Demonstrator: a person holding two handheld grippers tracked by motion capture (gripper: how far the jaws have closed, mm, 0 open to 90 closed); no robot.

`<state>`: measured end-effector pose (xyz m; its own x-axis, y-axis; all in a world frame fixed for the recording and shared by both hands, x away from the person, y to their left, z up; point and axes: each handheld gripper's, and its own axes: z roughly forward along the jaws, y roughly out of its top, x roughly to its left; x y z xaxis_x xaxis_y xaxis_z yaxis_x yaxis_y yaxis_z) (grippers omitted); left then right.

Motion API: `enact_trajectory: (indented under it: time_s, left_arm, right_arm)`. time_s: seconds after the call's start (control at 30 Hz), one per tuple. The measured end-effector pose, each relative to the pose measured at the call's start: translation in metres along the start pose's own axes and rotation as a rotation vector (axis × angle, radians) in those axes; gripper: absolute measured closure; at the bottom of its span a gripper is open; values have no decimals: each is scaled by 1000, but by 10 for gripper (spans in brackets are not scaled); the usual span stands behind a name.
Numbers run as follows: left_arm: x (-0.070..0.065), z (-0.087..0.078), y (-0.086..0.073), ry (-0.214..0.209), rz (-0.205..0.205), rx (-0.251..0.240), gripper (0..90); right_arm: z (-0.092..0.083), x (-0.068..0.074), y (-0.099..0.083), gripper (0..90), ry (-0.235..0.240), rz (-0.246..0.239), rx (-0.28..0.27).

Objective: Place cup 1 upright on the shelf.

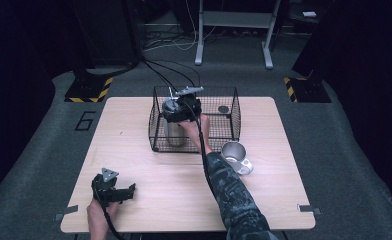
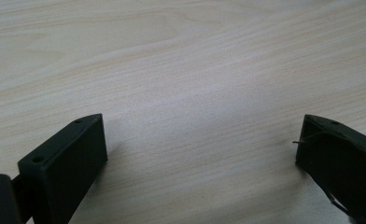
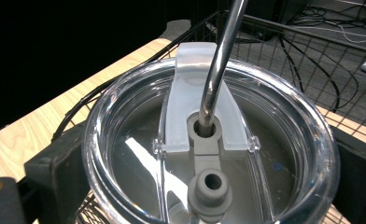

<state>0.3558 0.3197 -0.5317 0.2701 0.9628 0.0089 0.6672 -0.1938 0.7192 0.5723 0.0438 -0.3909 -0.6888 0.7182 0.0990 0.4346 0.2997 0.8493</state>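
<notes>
The tall stainless-steel tumbler, capped with a clear plastic lid and carrying a metal straw through the lid's grey grommet, is standing upright in the left part of the black wire basket at the far middle of the pale wooden table. The right gripper is reaching down over the basket's rim and gripping the tumbler at its top; in the right gripper view its black jaws are pressing against the lid's rim on either side, clamped on it. Holding it high and upright is probably keeping the straw from tipping and letting the cup clear the wire walls. The left gripper is resting near the table's front-left corner, well apart from the basket, its jaws standing wide apart over bare wood, seemingly idle and out of the way. A shiny metal mug with a handle is lying just outside the basket's front-right corner, likely awaiting its turn.
</notes>
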Motion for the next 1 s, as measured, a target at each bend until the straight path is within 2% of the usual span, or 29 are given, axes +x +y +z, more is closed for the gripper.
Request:
enact_trajectory:
  time_s: [0.1, 0.13, 0.27, 0.37, 0.73, 0.87, 1.0]
  left_arm:
    - [0, 0, 0, 1, -1, 0, 18]
    - [0, 0, 0, 0, -1, 0, 18]
    - [0, 0, 0, 2, -1, -1, 19]
    - [0, 0, 0, 1, 1, 0, 19]
    - [0, 0, 0, 0, -2, -2, 19]
    - [-1, 0, 0, 4, 3, -2, 19]
    - [-1, 0, 0, 3, 5, -1, 19]
  right_arm:
    - [2, 1, -1, 34, 3, -19, -1]
    - [3, 3, -2, 34, 2, -5, 4]
    - [5, 2, -4, 34, 9, -18, 4]
    - [6, 3, -5, 34, 8, -5, 8]
    - [11, 4, -7, 34, 5, -26, 10]
    - [10, 6, -9, 34, 8, -78, 13]
    - [9, 11, -9, 34, 4, -98, 30]
